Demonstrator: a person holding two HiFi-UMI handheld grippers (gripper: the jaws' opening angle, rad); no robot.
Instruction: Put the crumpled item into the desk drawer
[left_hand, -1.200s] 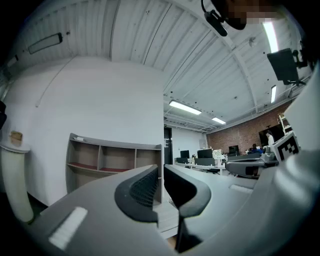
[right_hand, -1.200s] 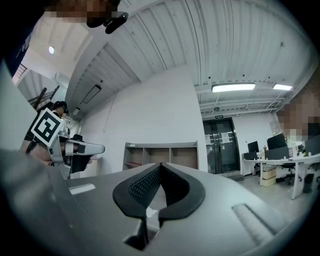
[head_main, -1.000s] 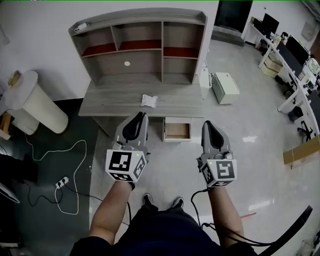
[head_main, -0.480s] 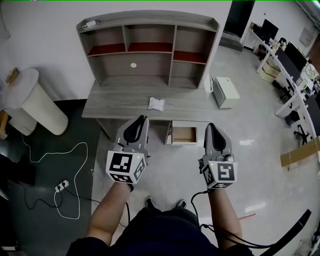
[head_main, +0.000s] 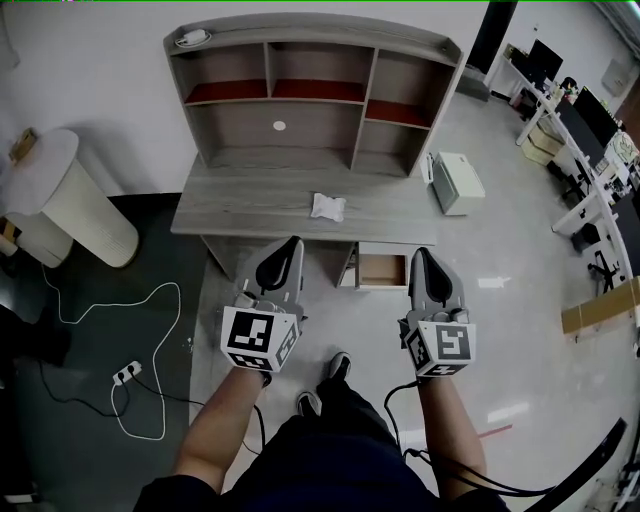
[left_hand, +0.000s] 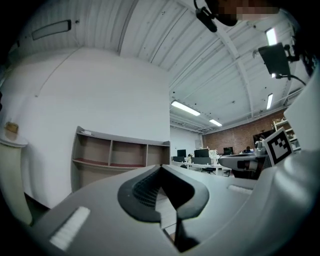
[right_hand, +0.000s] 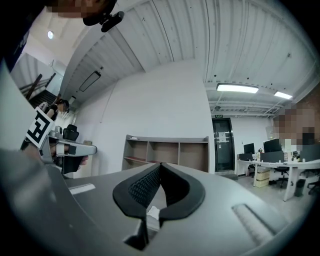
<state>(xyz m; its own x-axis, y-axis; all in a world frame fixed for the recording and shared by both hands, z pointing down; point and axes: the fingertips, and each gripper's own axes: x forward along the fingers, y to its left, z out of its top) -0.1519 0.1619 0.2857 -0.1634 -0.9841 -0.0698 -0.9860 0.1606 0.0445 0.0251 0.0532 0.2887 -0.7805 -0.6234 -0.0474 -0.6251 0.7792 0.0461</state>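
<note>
Head view, near to far: 2 grippers are held level in front of the person, short of the desk. The left gripper (head_main: 290, 242) has just been closing and its jaws are now clenched tip to tip with nothing between them. The left gripper view shows the same (left_hand: 161, 168). The right gripper (head_main: 421, 253) is also clenched and empty, with its pads meeting at the tips (right_hand: 161, 164).

Next out is the small wooden desk drawer (head_main: 383, 270), pulled open under the right half of the grey wood-grain desk (head_main: 240, 205). It looks empty and sits just ahead of the right gripper. The white crumpled item (head_main: 328, 206) lies on the desktop right of centre, apart from both grippers and not yet picked up. The grey shelf hutch (head_main: 310, 95) stands behind it.

Risks, my read:
1) Both grippers are clamped, so going in without opening first just shoves the item. It looks light and would likely skid toward the hutch or off the edge.
2) A soft crumpled shape means a shallow pinch could slip during the carry.
3) The drawer mouth sits low, close under the desk's front edge. Releasing too high or too early could drop the item on the desktop or floor.
</note>
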